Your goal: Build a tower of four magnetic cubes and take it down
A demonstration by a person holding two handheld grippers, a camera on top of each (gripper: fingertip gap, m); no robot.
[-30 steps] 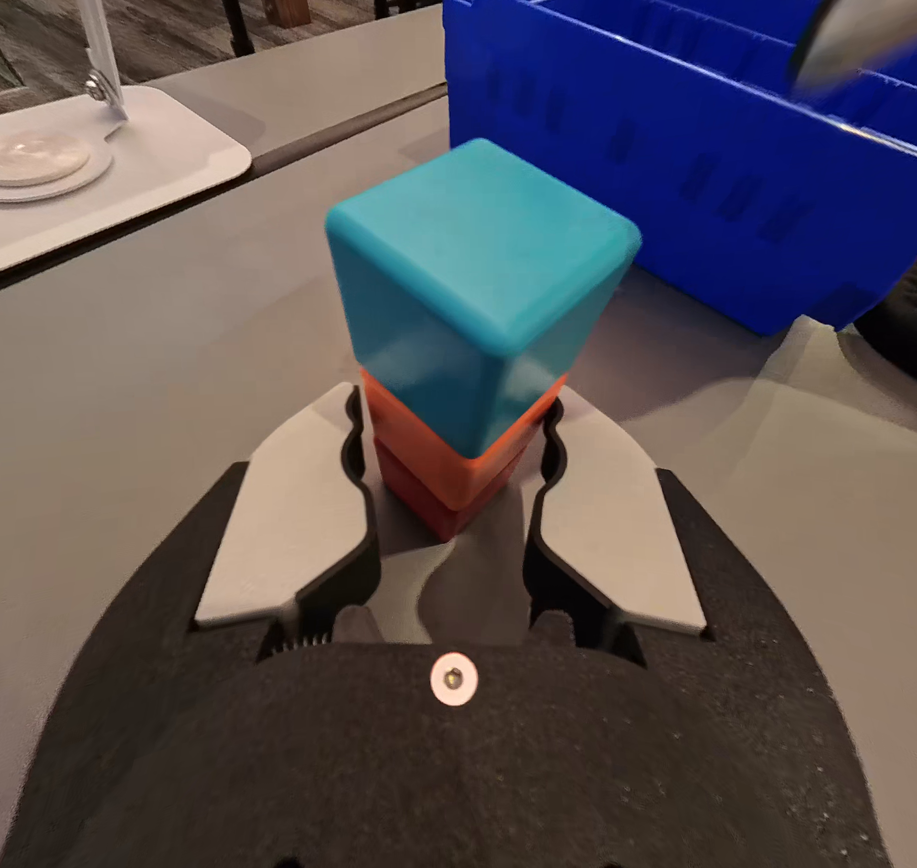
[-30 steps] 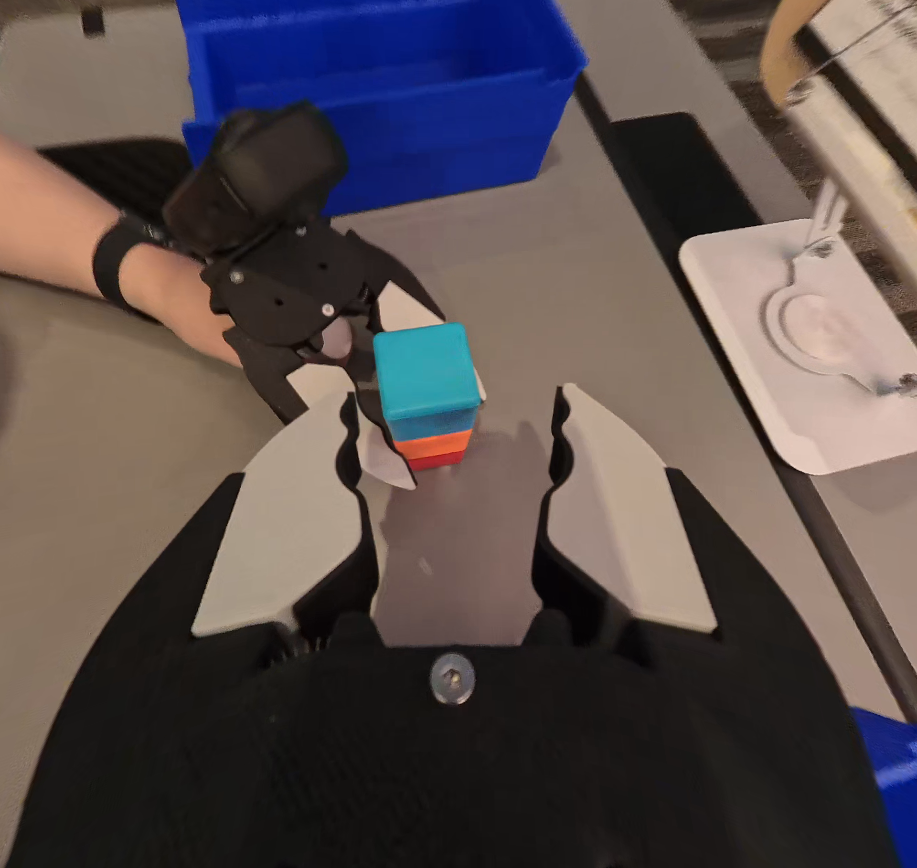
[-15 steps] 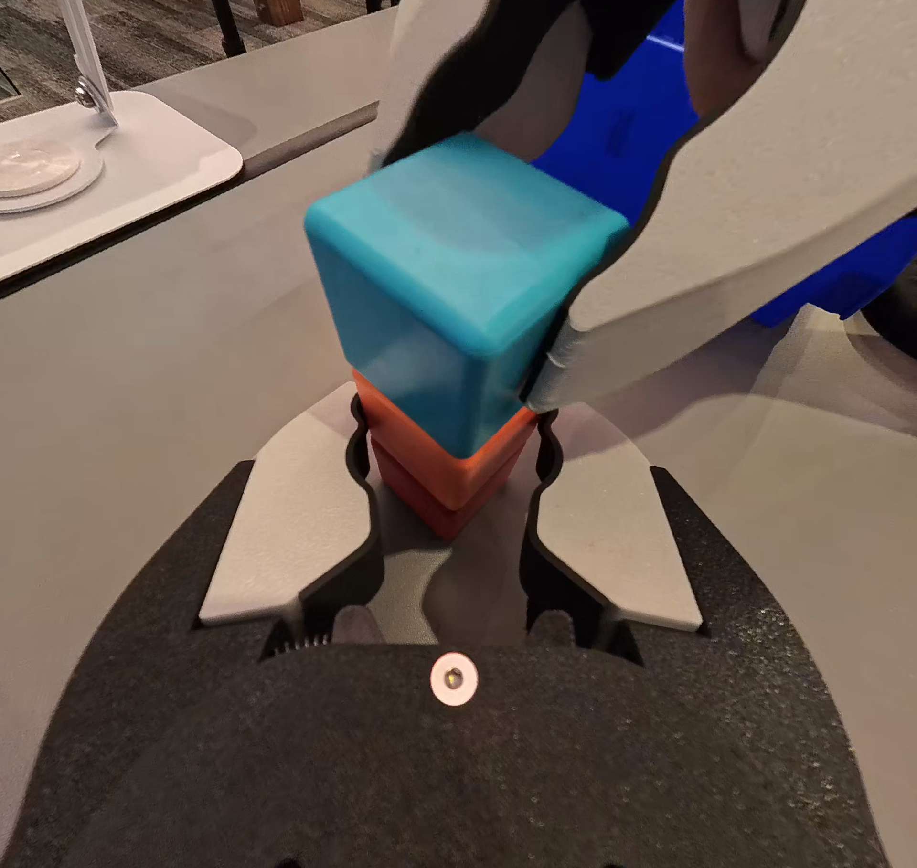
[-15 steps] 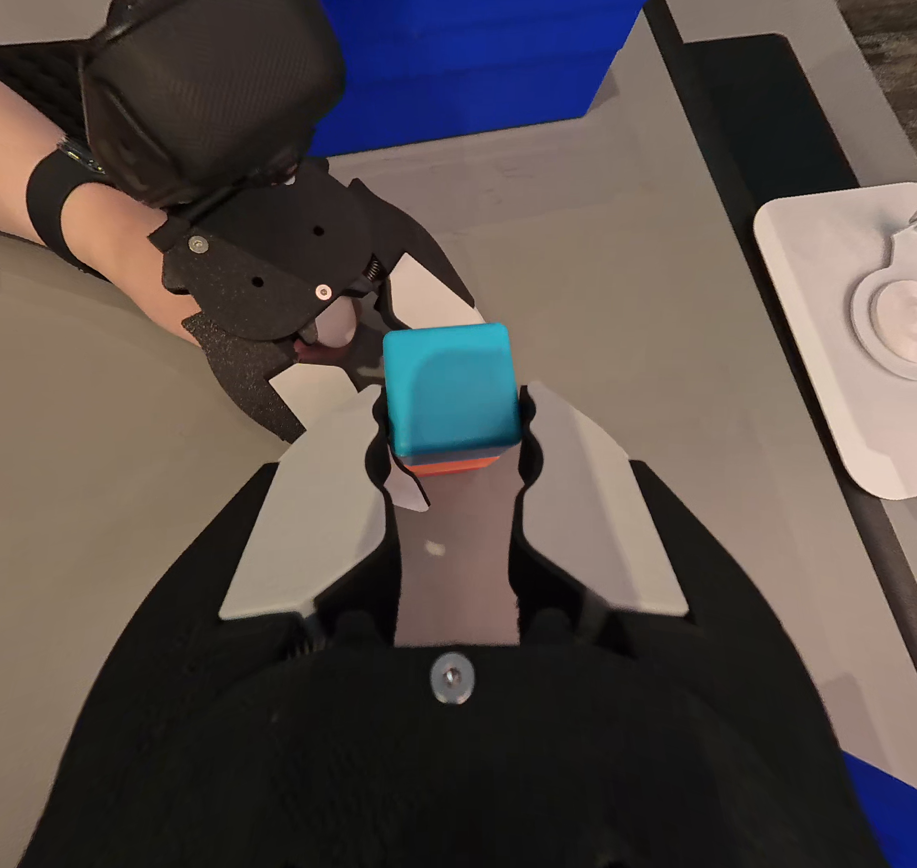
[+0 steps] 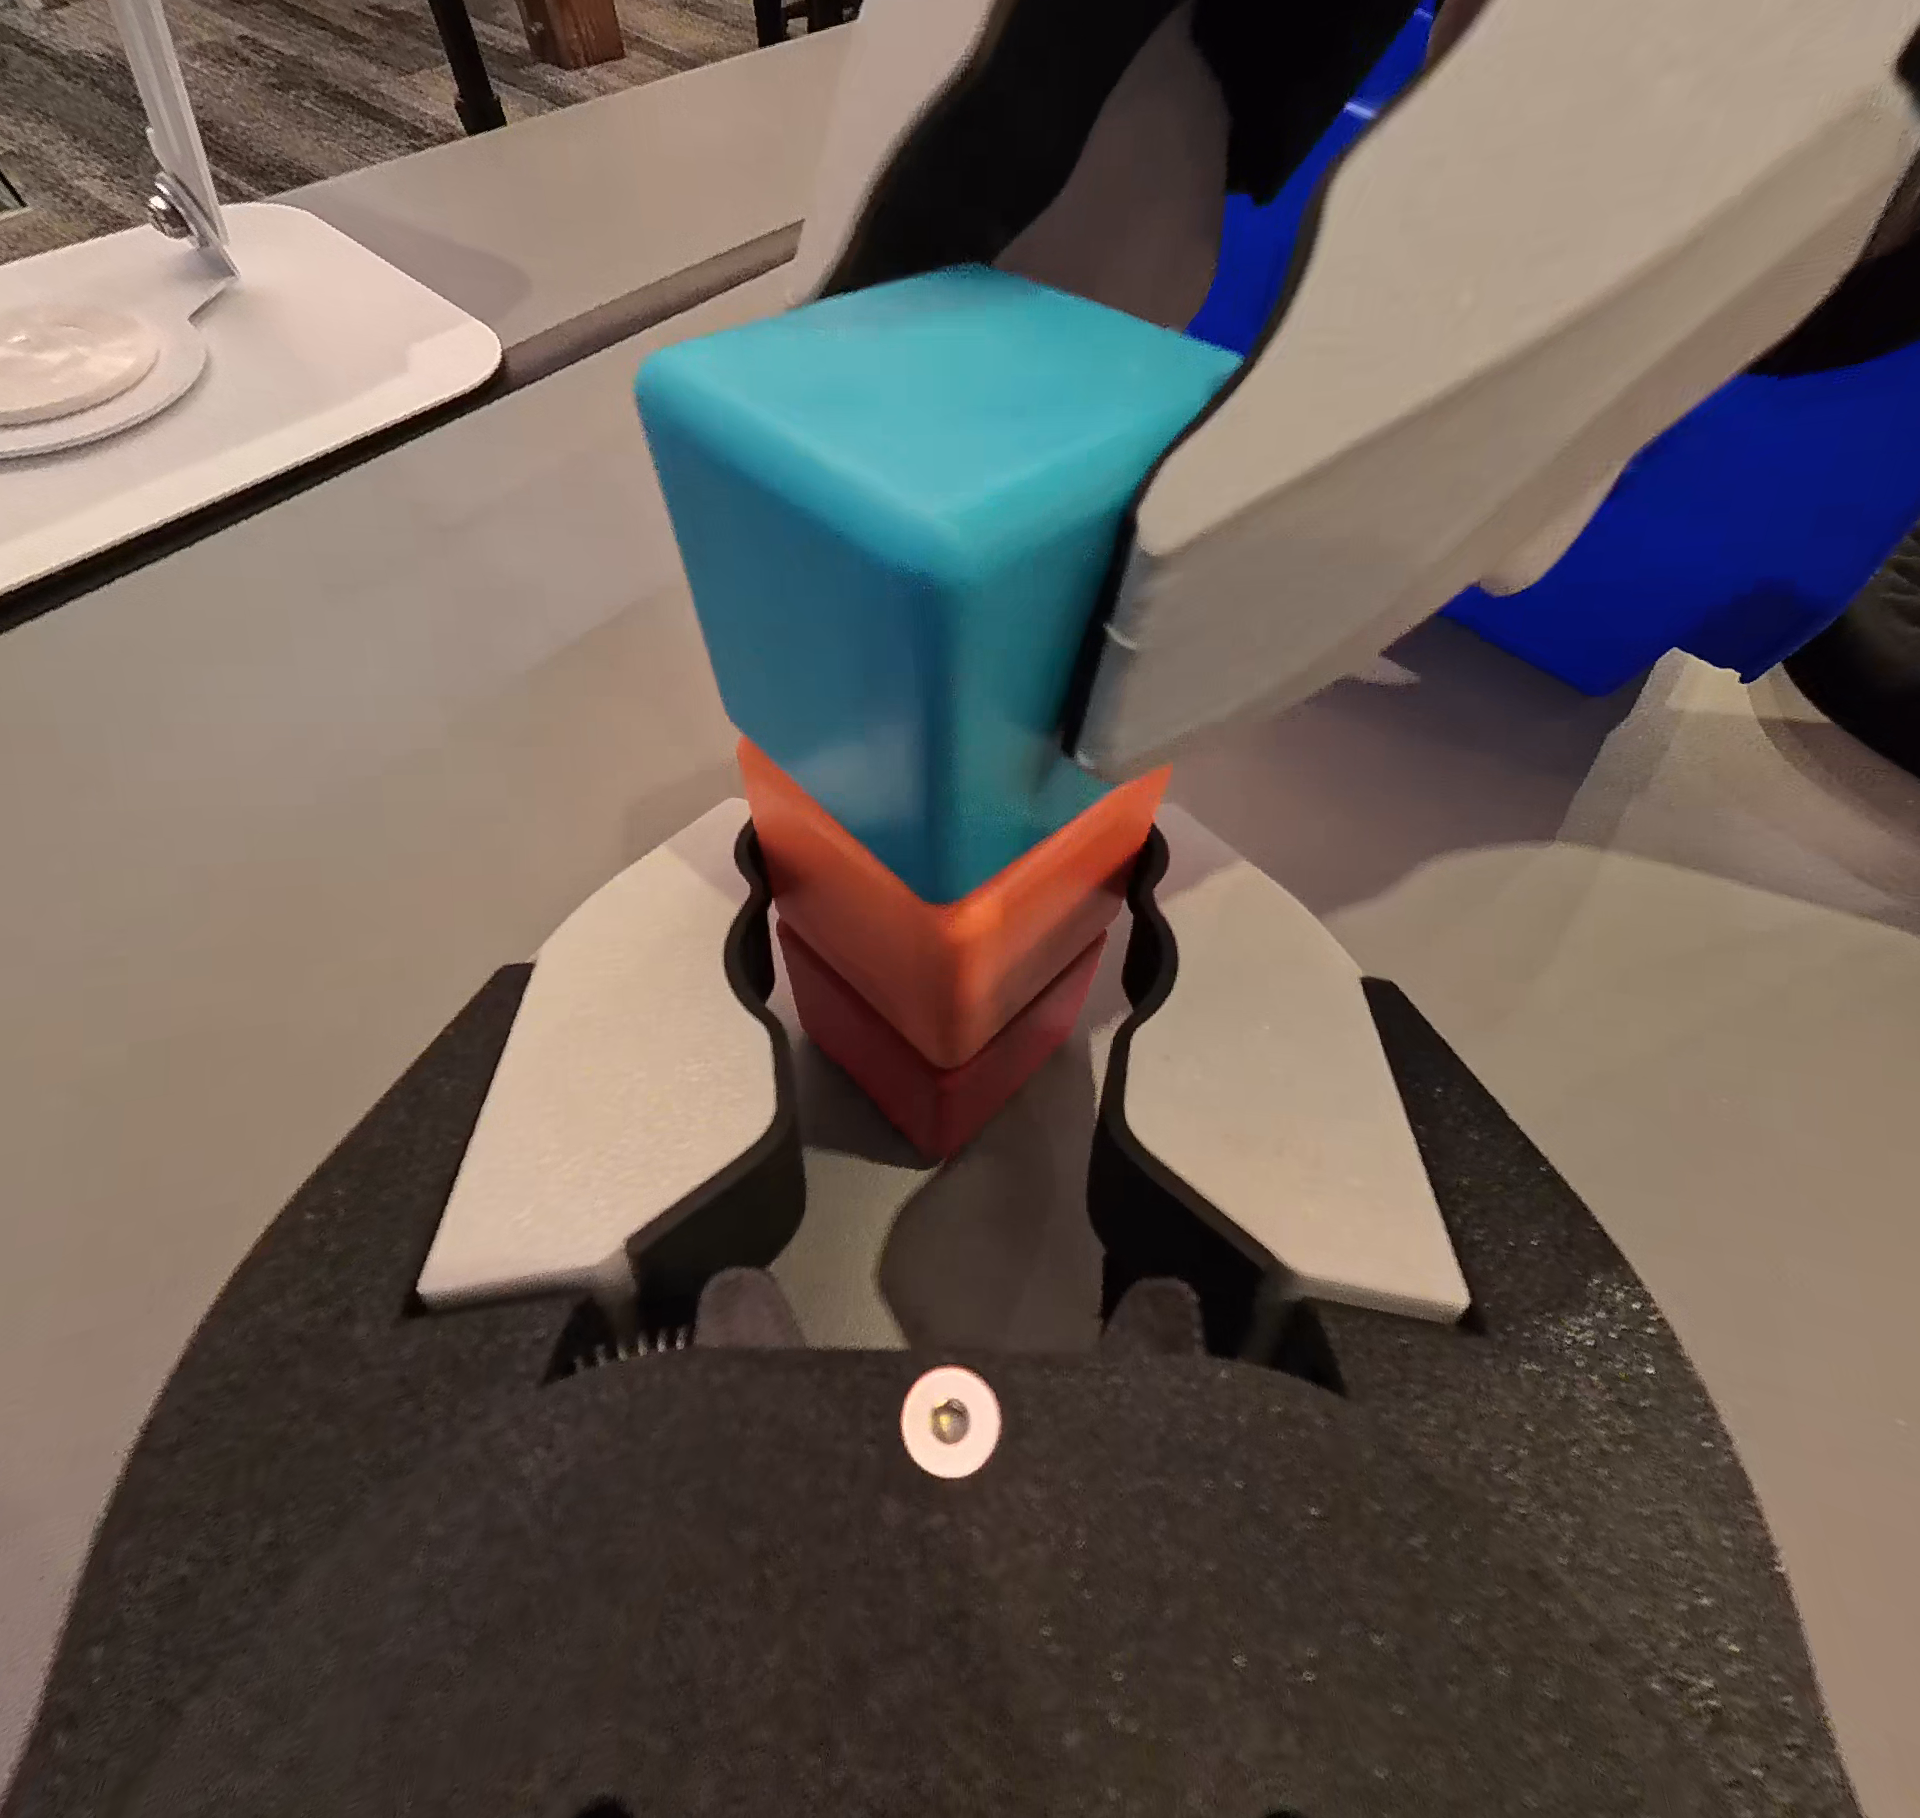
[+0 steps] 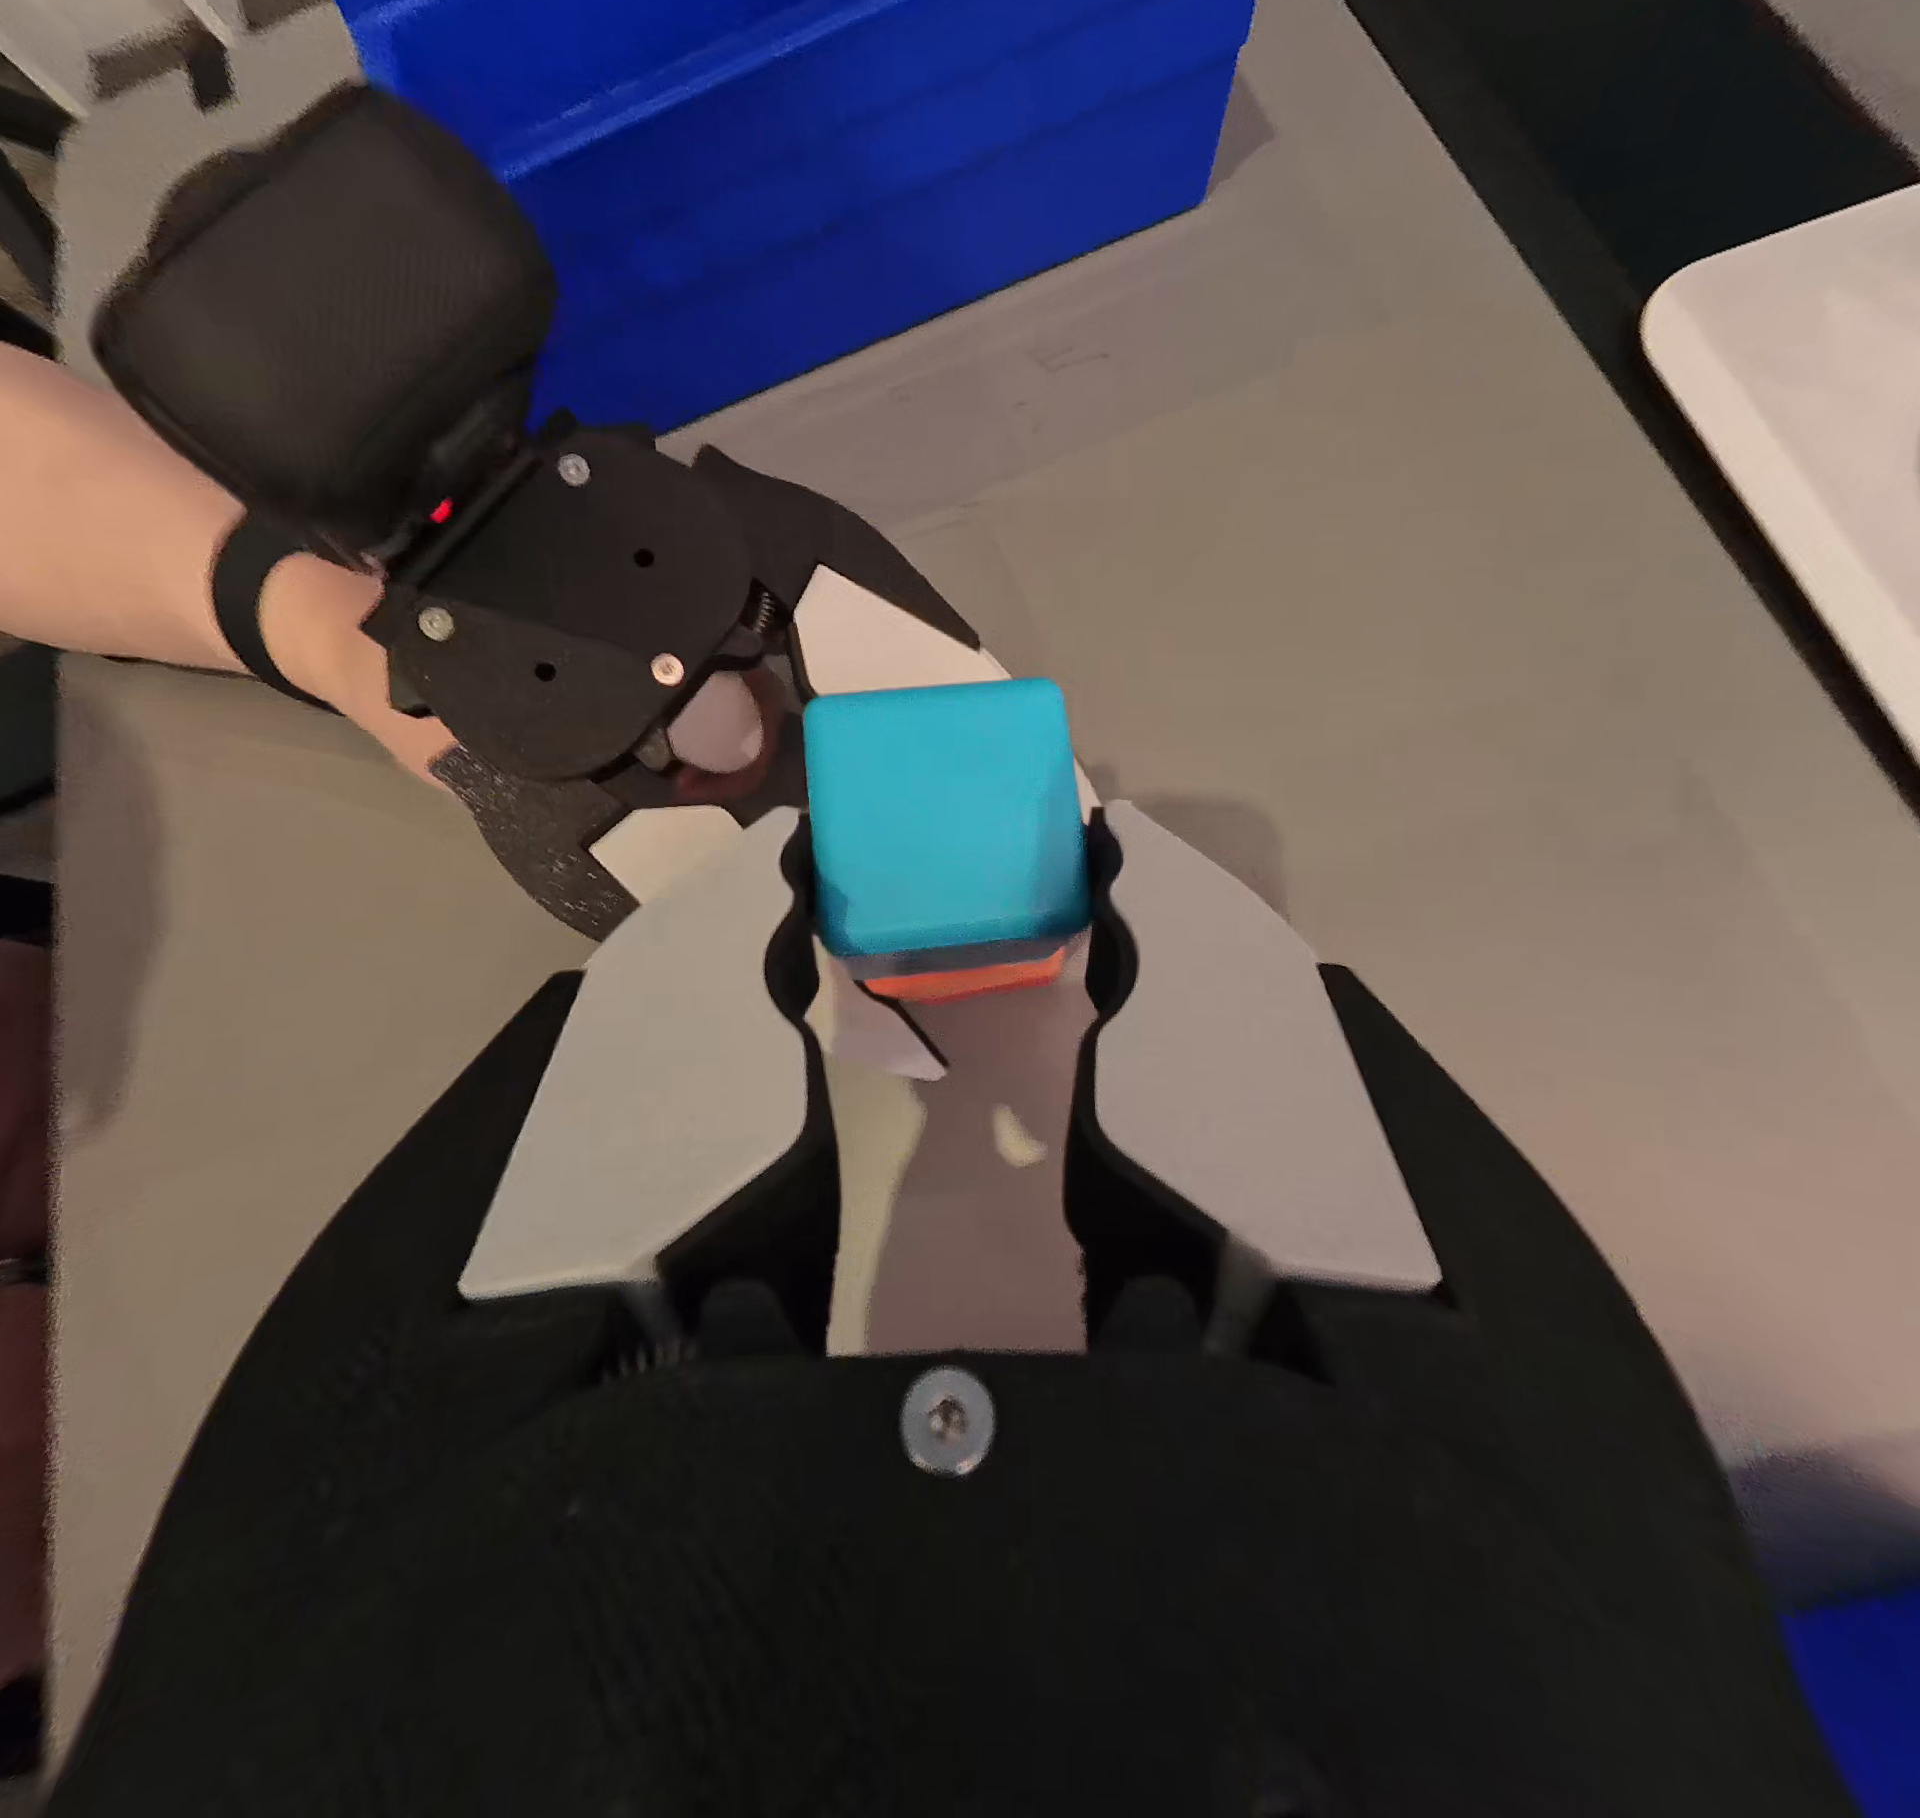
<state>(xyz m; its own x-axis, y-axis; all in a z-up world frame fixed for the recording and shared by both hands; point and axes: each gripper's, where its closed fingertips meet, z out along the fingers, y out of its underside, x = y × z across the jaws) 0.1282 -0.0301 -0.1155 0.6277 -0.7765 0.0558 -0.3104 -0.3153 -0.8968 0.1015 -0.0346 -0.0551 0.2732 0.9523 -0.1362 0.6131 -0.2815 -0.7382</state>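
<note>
- Tower stands on the grey table [image 5: 260,833]: teal cube [image 5: 894,563] on top, orange cube [image 5: 935,927] under it, dark red cube [image 5: 935,1072] at the bottom. Only 3 cubes show in either view – I cannot tell whether a 4th is hidden or already off.
- Left gripper [image 5: 951,895] is closed on the lower part of the stack, fingers against the orange cube's sides, the red cube just below – bracing the base.
- Right gripper [image 6: 945,885] comes in from above, clamped on the teal cube [image 6: 940,818], one finger on each side face.
- In the right wrist view a strip of orange [image 6: 966,979] shows under the teal cube; the 2 look still in contact.
- Judgement: this is the take-down phase, top cube about to be pulled against the magnet's hold. Left to do: lift off teal, then separate orange and red.
- Blue bin [image 6: 810,106] sits behind the tower, well apart; white plate [image 5: 208,345] lies off to the side.
- Versus 1 s ago: the right gripper was then open and short of the tower; by 0.5 s ago its fingers had reached the teal cube, and now they pinch it. Left grip and tower position unchanged.
</note>
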